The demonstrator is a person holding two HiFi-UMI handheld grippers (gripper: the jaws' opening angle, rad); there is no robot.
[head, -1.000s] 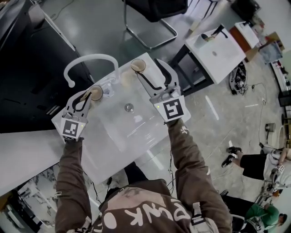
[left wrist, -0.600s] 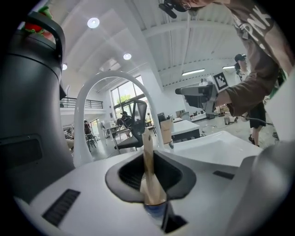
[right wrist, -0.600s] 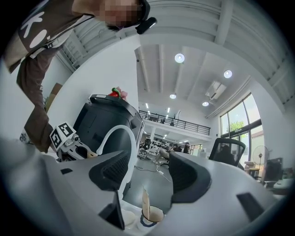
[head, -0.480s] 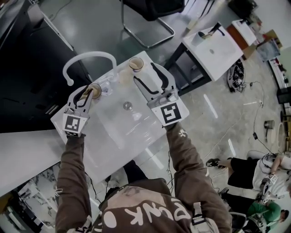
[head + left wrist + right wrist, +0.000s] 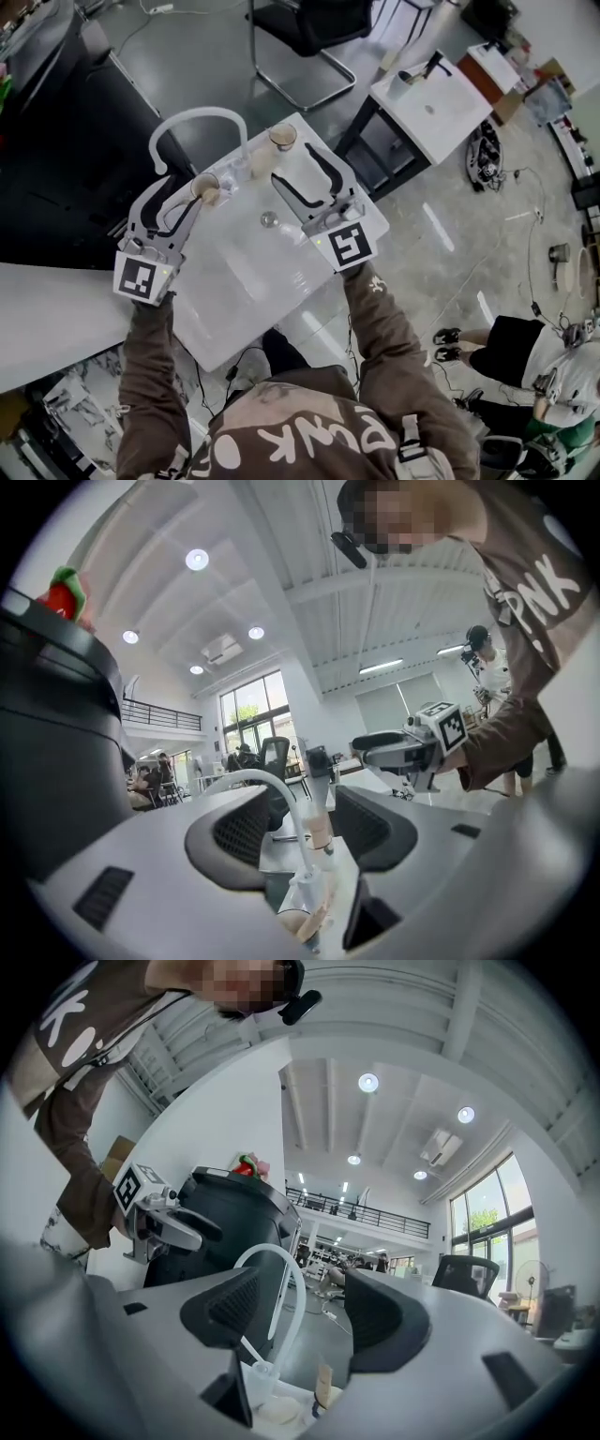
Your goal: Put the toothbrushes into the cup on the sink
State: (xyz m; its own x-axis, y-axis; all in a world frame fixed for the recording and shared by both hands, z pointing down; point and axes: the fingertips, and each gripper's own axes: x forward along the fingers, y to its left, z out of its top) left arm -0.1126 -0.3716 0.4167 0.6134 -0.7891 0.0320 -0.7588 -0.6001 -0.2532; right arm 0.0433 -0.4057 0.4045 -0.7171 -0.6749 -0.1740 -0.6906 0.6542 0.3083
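Observation:
A tan cup stands on the white sink beside the white arched faucet. A pale toothbrush handle pokes out of it. My left gripper sits just short of this cup, its jaws opening with nothing pressed between them. In the left gripper view the cup with the brush lies low between the spread fingers. A second tan cup stands at the sink's far corner. My right gripper hovers open over the basin, empty.
The drain sits mid-basin. A black machine is to the left and a black chair stands beyond the sink. Another white sink stand is at the upper right. People sit on the floor at the lower right.
The left gripper's jaws, shut at the cup's rim before, now stand apart, and the gripper has drawn back a little. The right gripper has shifted slightly nearer over the basin.

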